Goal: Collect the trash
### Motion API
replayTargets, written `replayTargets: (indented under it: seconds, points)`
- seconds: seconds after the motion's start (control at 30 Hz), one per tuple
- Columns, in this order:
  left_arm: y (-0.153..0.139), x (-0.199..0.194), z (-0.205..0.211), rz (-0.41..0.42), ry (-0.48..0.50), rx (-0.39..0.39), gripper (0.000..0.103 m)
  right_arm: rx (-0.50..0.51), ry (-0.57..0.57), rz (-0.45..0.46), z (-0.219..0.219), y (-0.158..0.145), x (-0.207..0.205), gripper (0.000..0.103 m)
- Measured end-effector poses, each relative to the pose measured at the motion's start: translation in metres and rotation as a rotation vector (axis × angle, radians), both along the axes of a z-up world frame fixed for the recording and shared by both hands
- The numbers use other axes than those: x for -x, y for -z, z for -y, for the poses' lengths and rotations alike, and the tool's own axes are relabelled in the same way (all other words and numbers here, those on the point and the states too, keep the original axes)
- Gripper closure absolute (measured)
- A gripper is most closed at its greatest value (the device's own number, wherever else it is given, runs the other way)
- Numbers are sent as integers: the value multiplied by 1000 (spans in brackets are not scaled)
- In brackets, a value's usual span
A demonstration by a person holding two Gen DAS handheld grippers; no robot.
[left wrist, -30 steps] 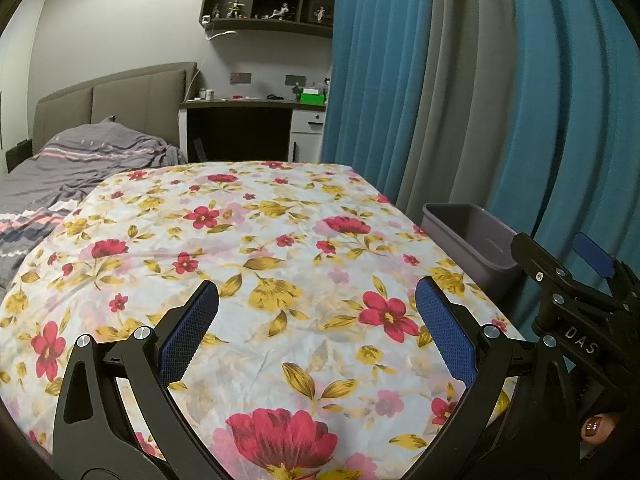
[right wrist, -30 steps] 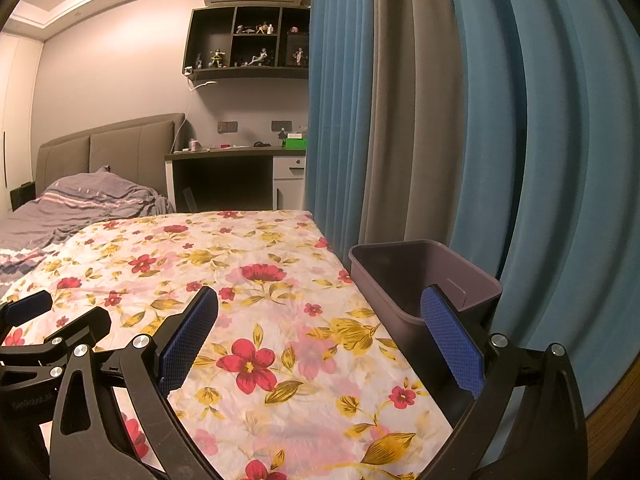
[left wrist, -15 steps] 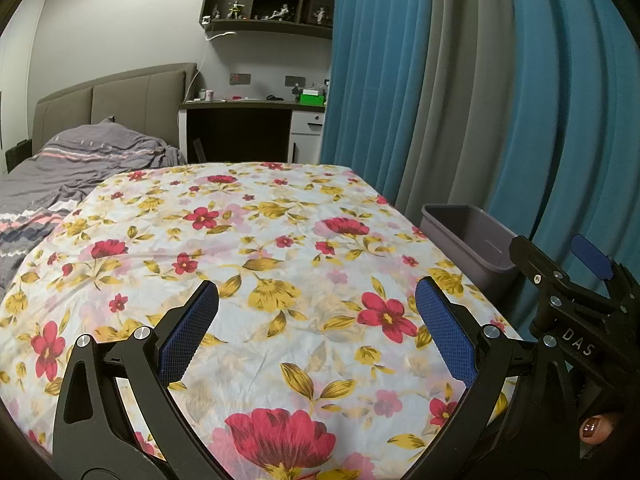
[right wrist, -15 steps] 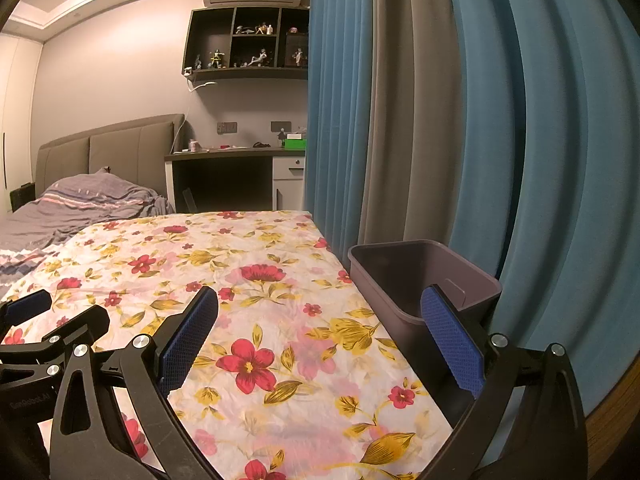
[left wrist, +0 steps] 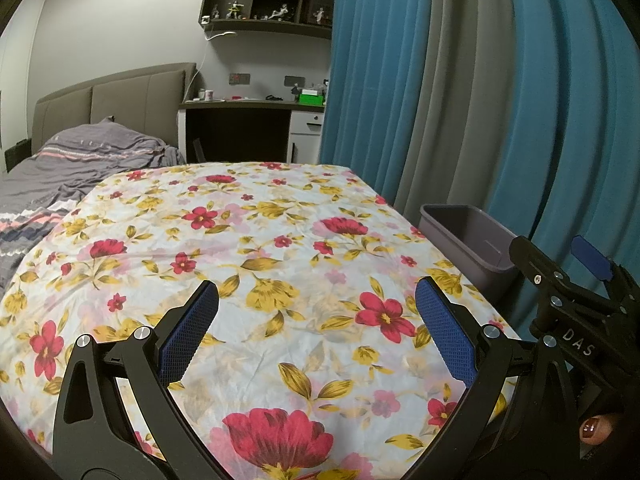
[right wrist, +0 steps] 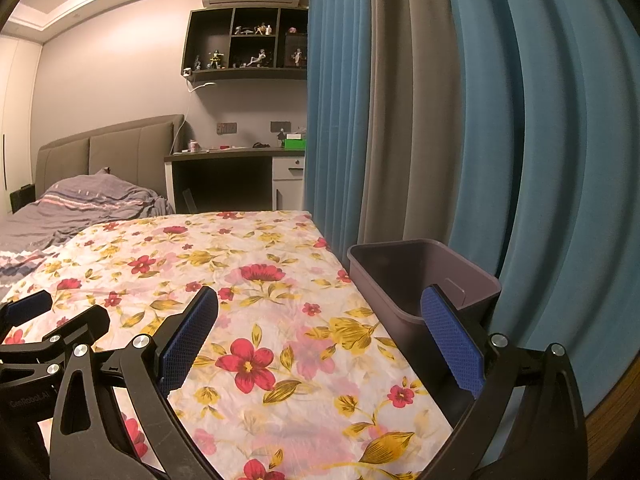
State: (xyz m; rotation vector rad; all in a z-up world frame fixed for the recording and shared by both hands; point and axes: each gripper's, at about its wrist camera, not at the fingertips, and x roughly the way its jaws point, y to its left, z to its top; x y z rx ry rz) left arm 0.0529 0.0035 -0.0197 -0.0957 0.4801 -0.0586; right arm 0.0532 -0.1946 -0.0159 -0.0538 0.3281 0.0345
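A grey-purple plastic bin [right wrist: 416, 280] stands at the right edge of a table covered with a floral cloth [right wrist: 256, 280]; it also shows in the left wrist view [left wrist: 468, 236]. I see no trash on the cloth. My left gripper [left wrist: 318, 328] is open and empty above the near part of the cloth [left wrist: 260, 260]. My right gripper [right wrist: 320, 332] is open and empty, its right finger in front of the bin. The right gripper also shows at the right of the left wrist view [left wrist: 572, 280].
Blue and grey curtains [right wrist: 460, 120] hang close behind the bin. A bed with a grey blanket [left wrist: 80, 160] lies to the left. A desk [left wrist: 248, 120] and a wall shelf [left wrist: 272, 0] stand at the back.
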Motion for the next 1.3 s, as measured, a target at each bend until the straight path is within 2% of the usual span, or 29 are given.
replayTargets:
  seconds: [0.57,0.83,0.93,1.3]
  points:
    - [-1,0,6,4,8,5,6,-1,0,0,1,0,0,6]
    - [-3,-1,13,6,29,0,31,-1,1,2,1,0,1,6]
    - [-4,0,12,10,31,3,33,-2,0,2,1,1,0,6]
    - [-5,-2,12,15,28,6,33,-5,0,2,2,0,0,6]
